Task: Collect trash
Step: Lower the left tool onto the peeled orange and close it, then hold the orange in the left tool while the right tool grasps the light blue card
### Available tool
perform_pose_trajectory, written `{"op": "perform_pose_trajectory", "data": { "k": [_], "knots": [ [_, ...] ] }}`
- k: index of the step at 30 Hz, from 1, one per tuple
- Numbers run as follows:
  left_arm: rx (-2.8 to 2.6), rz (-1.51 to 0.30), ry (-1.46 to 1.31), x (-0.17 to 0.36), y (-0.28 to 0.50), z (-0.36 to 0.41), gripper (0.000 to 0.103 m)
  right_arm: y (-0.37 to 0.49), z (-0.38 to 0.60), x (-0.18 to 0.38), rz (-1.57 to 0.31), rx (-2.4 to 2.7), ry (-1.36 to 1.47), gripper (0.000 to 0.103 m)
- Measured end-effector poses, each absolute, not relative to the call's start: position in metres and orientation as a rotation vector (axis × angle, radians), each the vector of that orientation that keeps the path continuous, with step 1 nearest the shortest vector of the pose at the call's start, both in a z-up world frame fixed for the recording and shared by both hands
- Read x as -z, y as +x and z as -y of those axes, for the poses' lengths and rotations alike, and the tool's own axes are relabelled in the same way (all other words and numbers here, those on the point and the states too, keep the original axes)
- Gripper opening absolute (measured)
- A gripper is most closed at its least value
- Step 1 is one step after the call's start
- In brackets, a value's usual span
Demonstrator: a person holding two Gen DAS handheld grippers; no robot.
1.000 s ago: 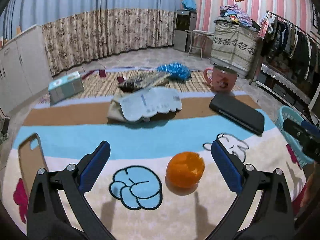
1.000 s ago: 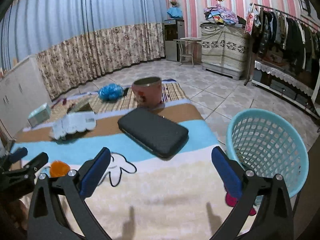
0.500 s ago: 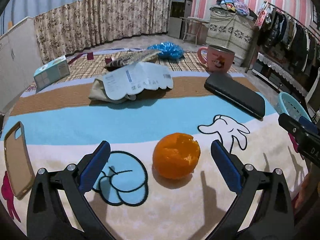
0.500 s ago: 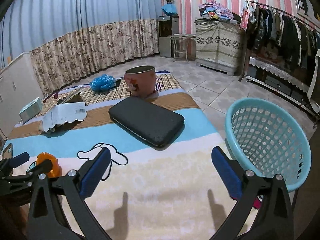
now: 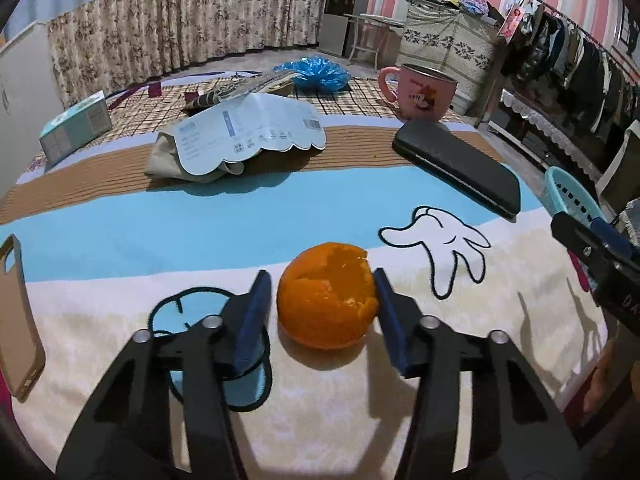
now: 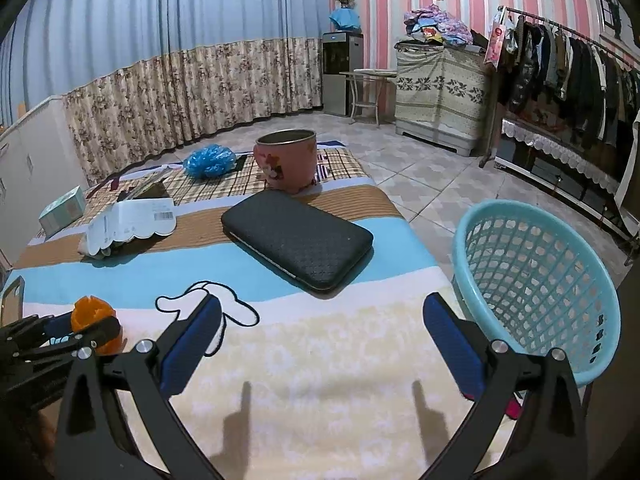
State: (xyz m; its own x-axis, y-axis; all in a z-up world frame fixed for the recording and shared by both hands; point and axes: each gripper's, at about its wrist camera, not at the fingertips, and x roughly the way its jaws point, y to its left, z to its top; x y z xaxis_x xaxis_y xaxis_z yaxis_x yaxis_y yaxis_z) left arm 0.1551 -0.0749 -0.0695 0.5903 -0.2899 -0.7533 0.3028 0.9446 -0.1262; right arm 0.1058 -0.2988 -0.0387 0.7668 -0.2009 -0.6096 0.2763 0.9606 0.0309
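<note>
A half-peeled orange (image 5: 326, 300) lies on the cartoon blanket (image 5: 200, 232). My left gripper (image 5: 320, 275) straddles it and its jaws are closing. The right pad (image 5: 384, 304) is at the fruit's edge; a thin gap still shows at the left pad (image 5: 256, 312). In the right wrist view the orange (image 6: 90, 310) and the left gripper (image 6: 80, 328) appear at the lower left. My right gripper (image 6: 322, 300) hangs open over bare blanket with nothing between its fingers. The light blue mesh basket (image 6: 472, 224) stands just off the blanket's right edge.
A black case (image 5: 456, 168), a pink mug (image 5: 424, 92), a white printed package on beige wrapping (image 5: 248, 132), a blue plastic bag (image 5: 316, 74) and a tissue box (image 5: 76, 128) lie farther back. A brown phone case (image 5: 16, 320) is at the left edge.
The left gripper has come down and forward until the orange sits between its fingers, and its jaws have narrowed from wide open to close around the fruit. The right gripper has hardly moved.
</note>
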Motion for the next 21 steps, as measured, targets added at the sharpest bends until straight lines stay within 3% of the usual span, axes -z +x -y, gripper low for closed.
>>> {"op": "perform_pose_trajectory", "data": {
  "k": [8, 21],
  "knots": [
    [0.292, -0.852, 0.013, 0.055, 0.159, 0.056, 0.042, 0.107, 0.296, 0.040, -0.654, 0.250, 0.113, 0.099],
    [0.091, -0.680, -0.034, -0.028, 0.211, -0.017, 0.042, 0.159, 0.252, 0.032, -0.693, 0.128, 0.035, 0.099]
  ]
}}
